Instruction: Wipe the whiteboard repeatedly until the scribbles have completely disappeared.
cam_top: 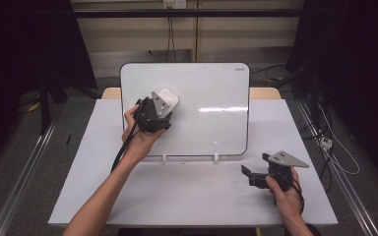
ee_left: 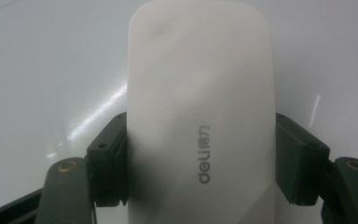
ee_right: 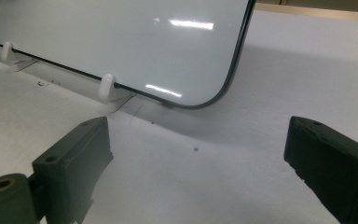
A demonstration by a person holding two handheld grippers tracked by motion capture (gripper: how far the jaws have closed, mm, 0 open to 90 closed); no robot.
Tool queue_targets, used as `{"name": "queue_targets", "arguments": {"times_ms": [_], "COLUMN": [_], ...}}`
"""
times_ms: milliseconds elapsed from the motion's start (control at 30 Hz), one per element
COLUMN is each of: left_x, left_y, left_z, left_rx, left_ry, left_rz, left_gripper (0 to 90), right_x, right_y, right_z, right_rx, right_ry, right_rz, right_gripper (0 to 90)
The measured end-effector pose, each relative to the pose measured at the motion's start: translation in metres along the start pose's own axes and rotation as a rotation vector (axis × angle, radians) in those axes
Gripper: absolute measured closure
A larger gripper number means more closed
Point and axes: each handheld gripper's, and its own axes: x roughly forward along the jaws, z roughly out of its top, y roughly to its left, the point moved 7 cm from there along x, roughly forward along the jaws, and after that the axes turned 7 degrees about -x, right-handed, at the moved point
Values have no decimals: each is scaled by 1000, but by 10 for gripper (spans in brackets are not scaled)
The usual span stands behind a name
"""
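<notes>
Whiteboard (cam_top: 211,98) stands tilted on the pale table (cam_top: 192,196), propped in small white clips (cam_top: 215,158) along its lower edge, and from the high view I see my left gripper (cam_top: 163,105) pressed up against its upper left area. In the left gripper view the jaws are closed on a white eraser (ee_left: 200,116), one dark pad (ee_left: 109,158) tight on each long side, with the "deli" lettering running along its lower right. The eraser's bottom end is cut off by the frame, and its far end is blurred against the board, so I cannot tell whether its underside lies fully flat on the surface. From above, the gripper's grey plate and body hide most of the eraser (cam_top: 169,98); just a rounded white corner pokes out at the top right. My left hand (cam_top: 137,137) wraps the gripper from below. The right gripper (cam_top: 254,171) sits low over the table near the board's lower right corner, held by my right hand (cam_top: 285,194). In the right gripper view its jaws stand wide apart with nothing between them but bare tabletop, and the board's rounded corner (ee_right: 214,100) lies just ahead, apart from the jaws. Small dark specks on the table there are too tiny to identify.
</notes>
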Motion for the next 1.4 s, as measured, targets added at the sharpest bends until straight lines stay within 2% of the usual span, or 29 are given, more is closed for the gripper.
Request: {"name": "queue_targets", "arguments": {"times_ms": [100,133,267,433,533,633,833,1067,1133,1400], "left_x": [0,-1,-1,-4,-5,-7,-9,-12,-12,-8], "left_y": [1,2,10,30,43,57,73,70,68,35], "left_z": [0,-1,0,1,2,3,5,1,-2,-11], "left_rx": [14,13,6,-21,-60,-79,-114,-104,-118,-73], "left_ry": [7,15,23,29,21,28,23,28,20,17], "left_rz": [-3,-14,-12,2,11,27,31,49,44,26], "left_gripper": [310,310,310,310,310,311,310,311,311,311], "right_x": [0,0,-1,-1,-1,0,0,-1,-1,0], "right_y": [0,0,-1,-1,-1,-1,-1,-1,0,1], "right_z": [0,0,0,0,0,0,0,-1,0,0], "right_rx": [0,-1,2,2,2,2,2,3,1,-2], "right_ry": [-1,-2,-1,-2,-2,-2,-2,-2,-2,-1], "right_rz": [2,0,3,5,3,3,2,2,1,1], "right_gripper": [74,74,74,74,75,75,75,75,75,75]}}
